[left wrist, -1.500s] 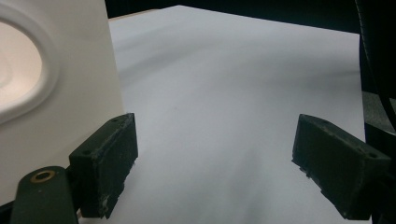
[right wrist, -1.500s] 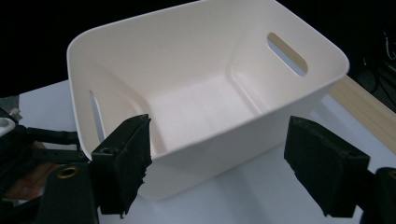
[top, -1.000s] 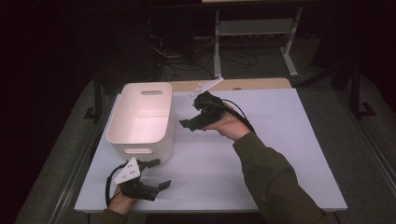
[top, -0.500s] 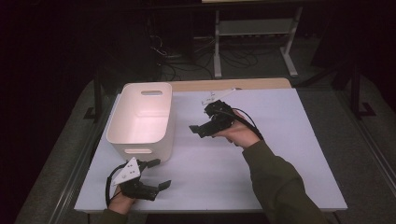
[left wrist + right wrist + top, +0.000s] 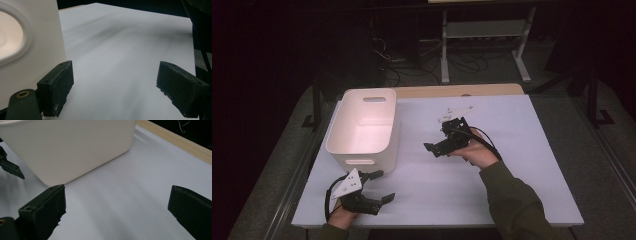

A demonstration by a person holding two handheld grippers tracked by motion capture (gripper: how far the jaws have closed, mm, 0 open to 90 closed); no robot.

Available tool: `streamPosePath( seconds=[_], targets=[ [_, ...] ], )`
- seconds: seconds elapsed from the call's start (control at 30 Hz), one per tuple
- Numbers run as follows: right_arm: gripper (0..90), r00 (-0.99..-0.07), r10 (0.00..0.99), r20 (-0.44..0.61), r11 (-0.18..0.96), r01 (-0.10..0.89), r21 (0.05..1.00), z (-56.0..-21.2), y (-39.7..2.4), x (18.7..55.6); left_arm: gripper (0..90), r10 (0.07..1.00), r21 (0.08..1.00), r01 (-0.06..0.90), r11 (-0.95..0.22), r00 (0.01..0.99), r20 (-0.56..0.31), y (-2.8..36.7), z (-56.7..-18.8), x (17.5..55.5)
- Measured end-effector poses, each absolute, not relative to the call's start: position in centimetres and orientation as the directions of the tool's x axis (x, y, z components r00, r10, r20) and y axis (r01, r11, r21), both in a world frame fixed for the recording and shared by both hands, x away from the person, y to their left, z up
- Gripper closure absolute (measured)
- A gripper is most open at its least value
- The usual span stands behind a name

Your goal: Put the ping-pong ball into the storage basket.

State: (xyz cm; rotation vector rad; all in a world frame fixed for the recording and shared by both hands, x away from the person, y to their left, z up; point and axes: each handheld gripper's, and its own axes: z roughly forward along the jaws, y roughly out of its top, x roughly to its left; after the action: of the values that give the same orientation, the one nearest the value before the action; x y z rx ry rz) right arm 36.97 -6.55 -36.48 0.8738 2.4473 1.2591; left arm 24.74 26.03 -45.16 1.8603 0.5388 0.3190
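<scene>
One white plastic bin [image 5: 364,127] is the thing in hand, standing upright toward the left edge of the table [image 5: 532,150], its long side running from the near edge toward the far one. It looks empty, so it should be light; its walls look thin and smooth, stiff at the rolled rim but likely to flex in the middle and slide on the white table top if pushed. The best hold is probably the rim, or the oval handle slot [image 5: 374,99] in the far end wall; a matching recess shows in the near end wall in the left gripper view.

The left gripper [image 5: 374,187] rests near the near-left corner, just beside the bin's near end, jaws wide with nothing between them. The right gripper [image 5: 439,145] hovers near the table's middle, well apart from the bin's right wall and aimed at it; its jaws have just been opening and stand wide, holding nothing.
</scene>
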Motion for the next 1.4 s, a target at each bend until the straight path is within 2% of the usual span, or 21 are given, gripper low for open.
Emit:
streamPosePath(
  seconds=[0.83, 1.4],
  targets=[
    [1.0, -0.720, 0.693, 0.048, 0.380, 0.420, 0.824, -40.6, -11.4, 34.2, 14.0, 0.513, 0.939, 0.208, -0.273, 0.858, -0.041, 26.0, -45.2, 24.7],
    [1.0, -0.694, 0.718, 0.059, 0.357, 0.439, 0.824, -41.9, -13.8, 32.1, 14.0, 0.514, 0.941, 0.206, -0.269, 0.857, -0.041, 26.0, -45.2, 24.6]
  ],
)
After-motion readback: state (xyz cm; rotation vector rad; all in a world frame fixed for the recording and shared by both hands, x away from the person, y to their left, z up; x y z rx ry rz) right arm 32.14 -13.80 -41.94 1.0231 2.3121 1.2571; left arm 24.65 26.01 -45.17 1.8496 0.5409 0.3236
